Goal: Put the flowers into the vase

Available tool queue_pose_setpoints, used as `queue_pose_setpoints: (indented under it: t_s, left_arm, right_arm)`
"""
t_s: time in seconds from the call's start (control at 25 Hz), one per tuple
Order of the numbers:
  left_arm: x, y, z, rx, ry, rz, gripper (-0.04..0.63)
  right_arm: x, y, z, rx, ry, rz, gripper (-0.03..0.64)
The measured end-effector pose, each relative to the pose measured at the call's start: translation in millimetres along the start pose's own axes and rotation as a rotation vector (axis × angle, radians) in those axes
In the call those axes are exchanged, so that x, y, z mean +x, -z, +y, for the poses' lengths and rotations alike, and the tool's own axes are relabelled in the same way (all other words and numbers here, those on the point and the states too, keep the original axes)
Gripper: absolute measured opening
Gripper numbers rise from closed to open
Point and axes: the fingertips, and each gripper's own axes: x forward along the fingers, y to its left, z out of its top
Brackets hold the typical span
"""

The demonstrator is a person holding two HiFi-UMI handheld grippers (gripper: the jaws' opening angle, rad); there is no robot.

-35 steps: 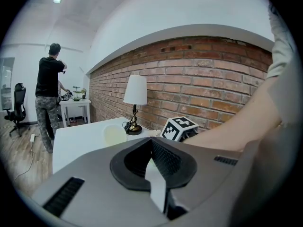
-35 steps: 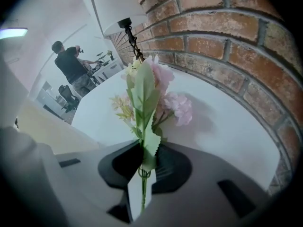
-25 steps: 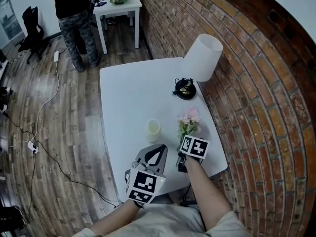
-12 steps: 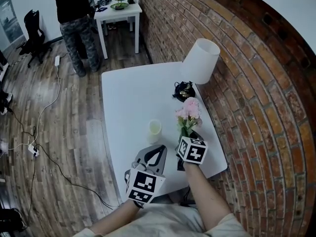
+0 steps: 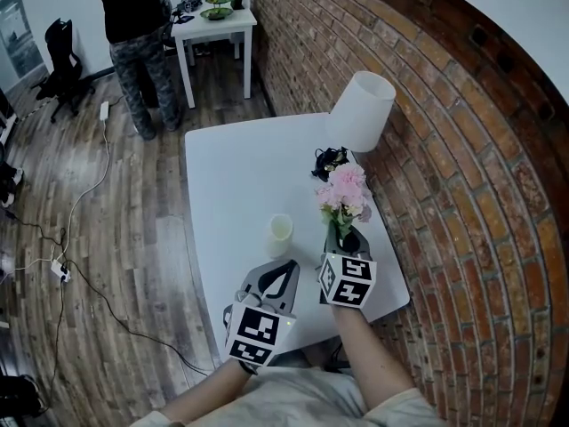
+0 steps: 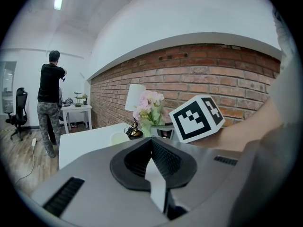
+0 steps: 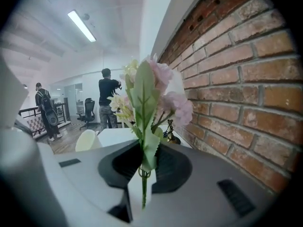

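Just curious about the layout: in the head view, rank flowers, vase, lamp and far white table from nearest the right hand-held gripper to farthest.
1. flowers: clamped in the right hand-held gripper.
2. vase: on the table, to its left.
3. lamp: table's far end, by the brick wall.
4. far white table: across the room, upper left.

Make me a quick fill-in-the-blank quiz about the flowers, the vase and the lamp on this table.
The right gripper clamps the bunch of ___ flowers.
The pale cream vase stands on the white ___.
The white-shaded lamp stands beside the red ___ wall.
Missing words: pink; table; brick.
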Motion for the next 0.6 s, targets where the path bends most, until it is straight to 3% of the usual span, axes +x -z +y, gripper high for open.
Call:
queue_pose_setpoints:
  t_s: [0.24,0.6]
  left_arm:
    - [0,-6,3,-0.016,-0.006,-0.013,0.008]
    - [-9,-12,10,-0.024,-0.022,-0.034,0.008]
  right_arm:
    - [-13,-36,6,-0.076,-0.020,-0.157,0.054]
    - [-32,-78,25,-0.085,-0.052,-0.300,0.054]
